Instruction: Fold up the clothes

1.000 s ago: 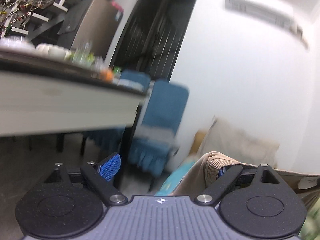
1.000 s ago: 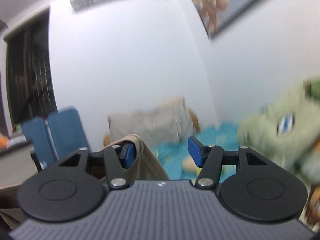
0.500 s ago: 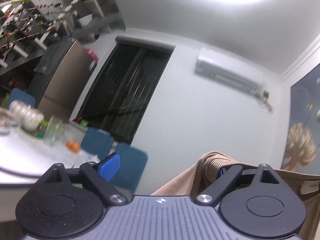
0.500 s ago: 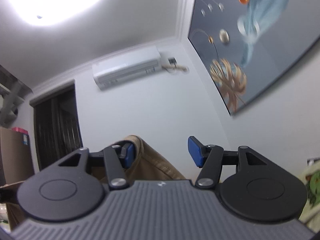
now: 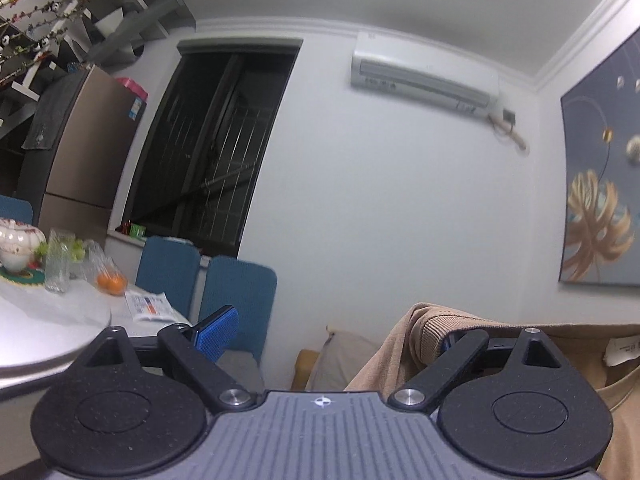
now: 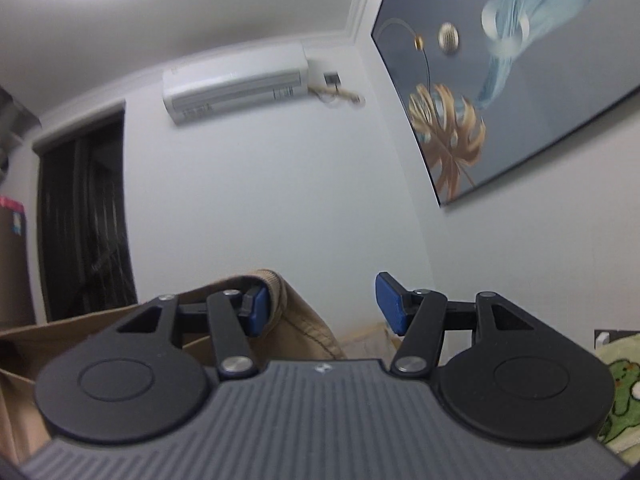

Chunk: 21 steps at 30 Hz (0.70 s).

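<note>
Left wrist view: the left claw (image 5: 328, 330) stands wide open, yet the tan garment (image 5: 432, 332) hangs hooked over its right finger (image 5: 460, 350), the ribbed edge draped across it and the cloth running off to the right with a white label (image 5: 622, 348) showing. The left pad (image 5: 218, 330) is bare. A second ago this camera looked out low, under the bench edge toward the blue chairs; now it tilts up at the wall, the air conditioner (image 5: 424, 74) and the bench (image 5: 52, 332) top with its glass and orange, so the garment has been raised.

Right wrist view: the right claw (image 6: 320, 306) is likewise spread apart, the garment's other end looped over its left finger (image 6: 256, 310), nothing squeezed between the pads. Earlier it faced the bed and pillows; now it sees ceiling light, wall and painting (image 6: 520, 80).

I judge the garment is lifted and stretched between both claws, ready to be laid flat; held only by hooking, it could slip.
</note>
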{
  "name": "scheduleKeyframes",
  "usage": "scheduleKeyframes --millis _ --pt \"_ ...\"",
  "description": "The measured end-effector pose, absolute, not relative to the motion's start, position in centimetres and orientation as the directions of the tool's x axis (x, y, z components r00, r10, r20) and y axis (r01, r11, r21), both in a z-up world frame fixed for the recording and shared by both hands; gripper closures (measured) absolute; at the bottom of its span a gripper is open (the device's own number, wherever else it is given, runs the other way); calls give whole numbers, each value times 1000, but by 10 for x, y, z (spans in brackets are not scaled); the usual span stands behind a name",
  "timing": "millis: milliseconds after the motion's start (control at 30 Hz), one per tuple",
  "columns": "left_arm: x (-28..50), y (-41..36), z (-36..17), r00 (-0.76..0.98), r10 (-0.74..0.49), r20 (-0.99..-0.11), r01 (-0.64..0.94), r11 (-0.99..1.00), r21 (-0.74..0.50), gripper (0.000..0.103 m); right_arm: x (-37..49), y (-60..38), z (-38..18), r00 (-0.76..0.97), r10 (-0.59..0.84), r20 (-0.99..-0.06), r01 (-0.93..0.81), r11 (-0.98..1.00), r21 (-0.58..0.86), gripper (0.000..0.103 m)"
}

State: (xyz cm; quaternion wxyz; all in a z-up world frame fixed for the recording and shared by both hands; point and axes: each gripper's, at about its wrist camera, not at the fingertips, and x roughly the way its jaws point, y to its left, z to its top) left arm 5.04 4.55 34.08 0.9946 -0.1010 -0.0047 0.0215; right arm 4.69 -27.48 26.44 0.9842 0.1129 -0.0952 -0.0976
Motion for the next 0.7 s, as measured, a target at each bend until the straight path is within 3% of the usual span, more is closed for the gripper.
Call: scheduleKeyframes --millis 267,433,700 --pt "225 19 190 982 69 -178 -97 984 -153 8 198 -310 128 977 -208 -45 213 950 228 44" --pt "325 6 78 962 93 -255 -117 990 -80 8 307 -322 28 960 -217 -177 251 948 197 44" --pt "466 -17 -101 882 97 -460 -112 994 -5 8 441 -338 -127 895 -208 -396 293 941 168 45"
